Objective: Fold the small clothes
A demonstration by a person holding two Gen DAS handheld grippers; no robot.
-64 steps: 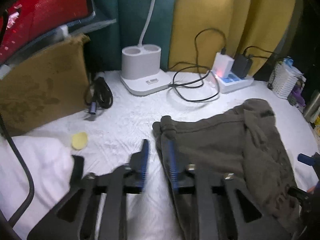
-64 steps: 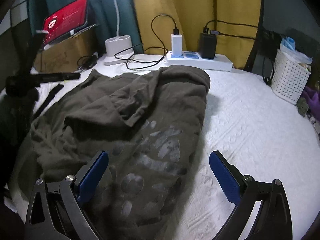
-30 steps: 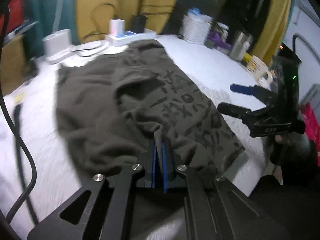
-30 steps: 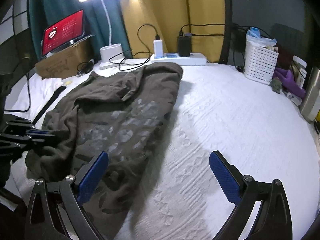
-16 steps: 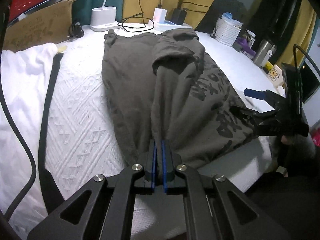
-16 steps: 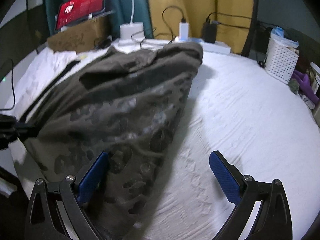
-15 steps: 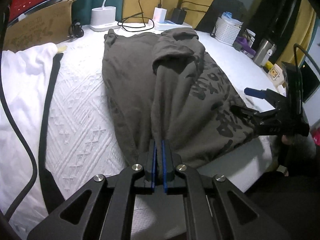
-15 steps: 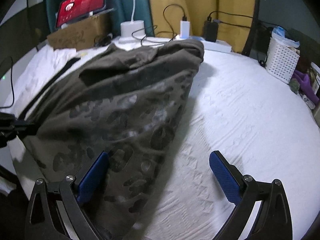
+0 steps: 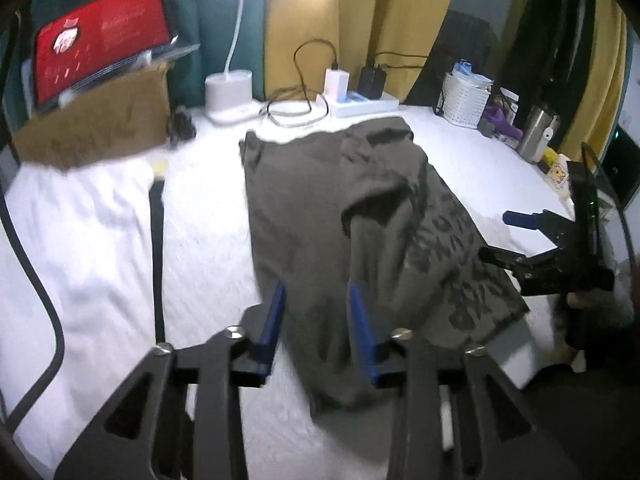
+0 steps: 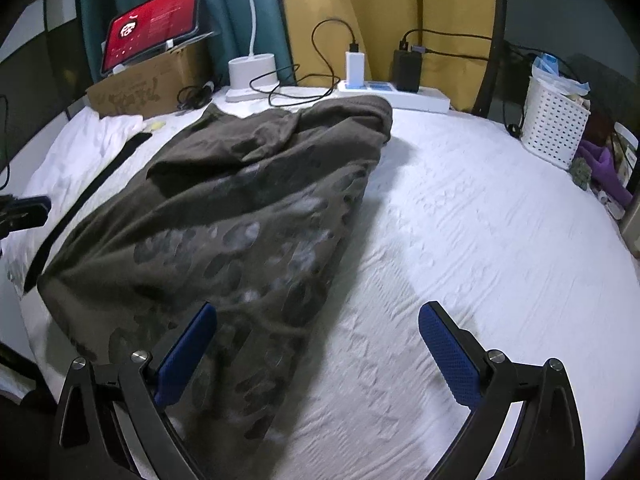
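Jaws of the left gripper point(image 9: 316, 320) are opening, blue pads partly apart; the near hem of the olive-brown T-shirt point(image 9: 340, 208) lies between and under them, and the pads do not look pressed on the cloth. Jaws of the right gripper point(image 10: 316, 356) stand wide, nothing gripped; its left pad sits over the printed edge of the shirt, its right pad over bare cover.

Surroundings, largest first:
- Worktop point(image 10: 480, 240) under a white textured cover, carrying everything.
- Yellow curtain point(image 10: 384, 8) and teal curtain point(image 10: 224, 12) at the back.
- Cardboard box point(image 10: 148, 84) at back left, a red-screened tablet point(image 10: 154, 26) propped on it.
- White garment point(image 9: 80, 232) left of the shirt, a black strap point(image 9: 157, 248) lying between the two.
- White slatted basket point(image 10: 554, 120) at the right edge.
- White power strip point(image 10: 400, 94) with two chargers plugged in, just behind the shirt's far end.
- White lamp base point(image 10: 252, 72), black cable looped beside it.

Nothing lies on the shirt.

T-shirt: lies lengthwise across the middle of the worktop, from near the power strip to the front edge. Folded over itself and rumpled, a sleeve flap turned up on top. Dark lettering print runs along its right half. Left-wrist view is motion-blurred.
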